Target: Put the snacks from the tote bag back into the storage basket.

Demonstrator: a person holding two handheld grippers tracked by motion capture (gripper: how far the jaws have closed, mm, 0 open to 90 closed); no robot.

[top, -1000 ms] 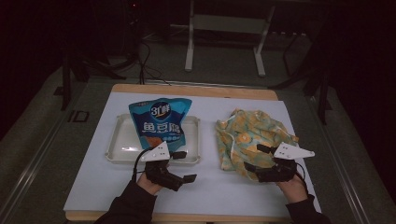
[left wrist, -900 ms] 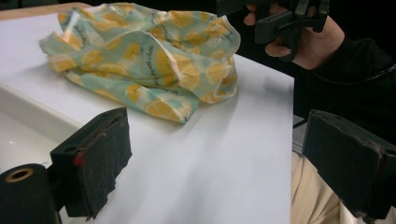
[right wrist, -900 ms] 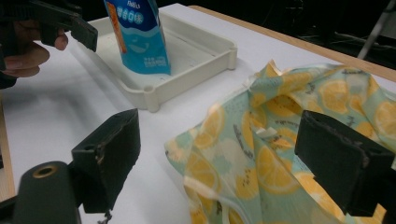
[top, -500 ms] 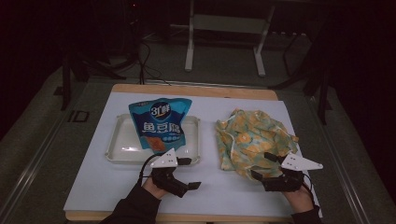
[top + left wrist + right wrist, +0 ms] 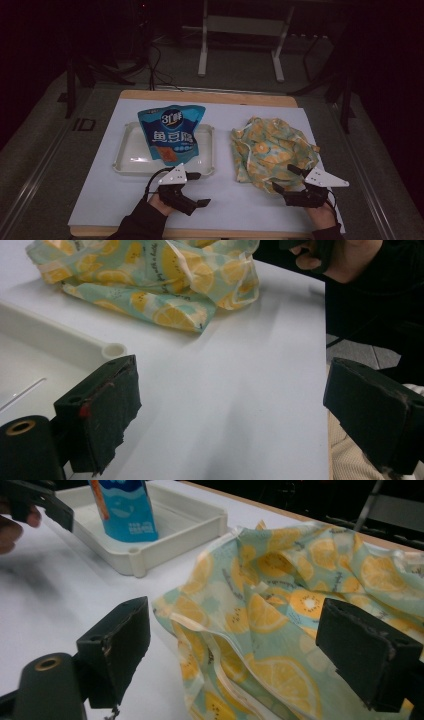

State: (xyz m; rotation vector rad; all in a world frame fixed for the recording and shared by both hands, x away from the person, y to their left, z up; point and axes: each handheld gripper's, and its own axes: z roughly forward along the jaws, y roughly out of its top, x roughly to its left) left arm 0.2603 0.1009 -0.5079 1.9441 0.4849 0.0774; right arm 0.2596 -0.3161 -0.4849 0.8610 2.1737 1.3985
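Your left gripper sat low over the white table, close to the near edge, with its jaws spread wide and nothing between them. In the left gripper view the two black pads stood far apart with bare table surface showing in the gap. The white tray lay just ahead of that gripper; one rounded corner of its rim showed right above the jaw at the left of that view. The blue snack bag rested in the tray, its top leaning over the far rim, well ahead of your left jaws.

Your right gripper also had its jaws held wide open and empty. It sat at the near edge of the fruit-print fabric bag, which lay crumpled on the table. In the right gripper view the fabric bag filled the space ahead of and between the pads, its nearest folds running under the gap, but neither pad was pressed onto the cloth as far as could be seen. Whether the lower jaw brushed the fabric could not be told.

From your right gripper, the tray and the blue snack bag lay off to the far left, with your other hand beside them. From your left gripper, the fabric bag lay ahead across open table, apart from the jaws.
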